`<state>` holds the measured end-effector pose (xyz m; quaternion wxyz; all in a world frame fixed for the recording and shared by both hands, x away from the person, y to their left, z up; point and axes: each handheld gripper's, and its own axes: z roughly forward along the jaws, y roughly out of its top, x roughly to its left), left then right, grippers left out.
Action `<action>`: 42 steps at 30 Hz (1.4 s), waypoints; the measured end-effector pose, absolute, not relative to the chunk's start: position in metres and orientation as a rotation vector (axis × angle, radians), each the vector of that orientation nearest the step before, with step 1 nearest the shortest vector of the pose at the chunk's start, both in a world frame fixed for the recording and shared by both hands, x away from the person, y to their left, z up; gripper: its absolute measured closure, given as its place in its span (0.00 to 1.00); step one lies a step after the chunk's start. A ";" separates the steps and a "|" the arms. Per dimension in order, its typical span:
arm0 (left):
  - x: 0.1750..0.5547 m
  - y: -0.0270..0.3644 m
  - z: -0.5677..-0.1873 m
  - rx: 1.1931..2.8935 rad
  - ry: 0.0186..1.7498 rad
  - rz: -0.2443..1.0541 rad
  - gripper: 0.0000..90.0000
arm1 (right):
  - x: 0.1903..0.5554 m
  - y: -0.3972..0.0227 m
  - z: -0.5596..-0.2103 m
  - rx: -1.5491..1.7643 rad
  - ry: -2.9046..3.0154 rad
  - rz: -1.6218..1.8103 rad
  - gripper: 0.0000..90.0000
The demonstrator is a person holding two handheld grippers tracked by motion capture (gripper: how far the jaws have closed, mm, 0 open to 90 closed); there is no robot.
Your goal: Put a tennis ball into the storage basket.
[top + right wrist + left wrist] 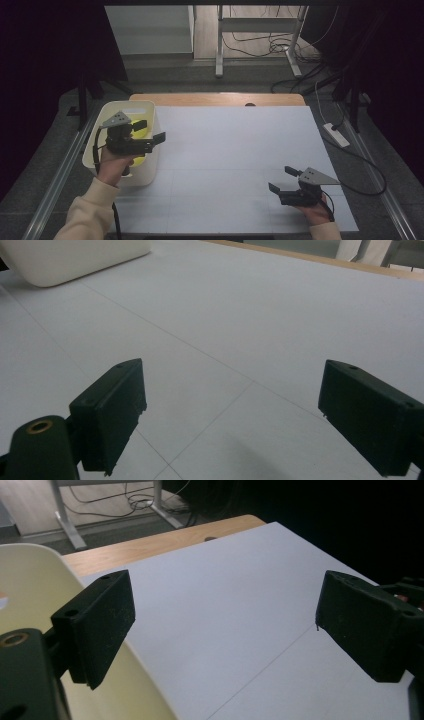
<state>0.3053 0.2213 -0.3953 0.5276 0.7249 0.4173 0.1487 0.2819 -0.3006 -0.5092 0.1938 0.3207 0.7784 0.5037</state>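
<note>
A cream plastic bin (148, 172) sits at the left edge of the white table (235, 150), with something yellow (140, 133) inside that is too hidden to identify. The left gripper (150, 130) hangs over the bin's right rim, jaws spread wide with nothing between them. The right gripper (281, 179) is near the table's front right corner, well apart from the bin, its jaws also wide apart and empty above bare tabletop.

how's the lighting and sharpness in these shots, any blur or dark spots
High view: the white table top is evenly lit, while the sides fall into near black; the yellow thing in the cream bin is too small to identify. Left gripper view: the left gripper has soft, grainy jaws and a black upper right corner. Right gripper view: the right gripper casts a faint shadow on the surface between its jaws.
</note>
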 end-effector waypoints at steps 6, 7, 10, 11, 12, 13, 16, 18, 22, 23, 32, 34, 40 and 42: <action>0.295 0.207 -0.396 1.750 0.926 0.356 0.11 | 0.283 -0.301 -0.509 0.901 2.184 1.412 0.13; 0.295 0.207 -0.396 1.750 0.926 0.356 0.11 | 0.283 -0.301 -0.509 0.901 2.184 1.412 0.13; 0.291 0.198 -0.398 1.770 0.903 0.360 0.10 | 0.282 -0.301 -0.509 0.898 2.189 1.406 0.13; 0.289 0.195 -0.399 1.770 0.896 0.357 0.10 | 0.282 -0.301 -0.509 0.893 2.187 1.409 0.13; 0.288 0.192 -0.401 1.770 0.888 0.350 0.10 | 0.281 -0.301 -0.509 0.891 2.189 1.403 0.13; 0.286 0.188 -0.403 1.773 0.879 0.343 0.10 | 0.281 -0.301 -0.509 0.889 2.189 1.401 0.13; 0.280 0.177 -0.408 1.780 0.850 0.331 0.10 | 0.279 -0.302 -0.509 0.891 2.188 1.403 0.13; 0.276 0.169 -0.410 1.796 0.825 0.335 0.10 | 0.278 -0.302 -0.509 0.892 2.188 1.402 0.13; 0.268 0.157 -0.415 1.828 0.778 0.338 0.11 | 0.277 -0.302 -0.509 0.888 2.189 1.396 0.13; 0.268 0.157 -0.415 1.828 0.778 0.338 0.11 | 0.277 -0.302 -0.509 0.888 2.187 1.400 0.13; 0.252 0.149 -0.431 1.868 0.728 0.343 0.12 | 0.277 -0.300 -0.509 0.884 2.191 1.395 0.13; 0.250 0.149 -0.434 1.872 0.720 0.341 0.12 | 0.277 -0.299 -0.508 0.881 2.194 1.392 0.13; 0.244 0.151 -0.447 1.877 0.730 0.331 0.12 | 0.276 -0.298 -0.509 0.879 2.197 1.390 0.13; 0.242 0.153 -0.454 1.879 0.742 0.329 0.12 | 0.276 -0.299 -0.509 0.880 2.198 1.389 0.13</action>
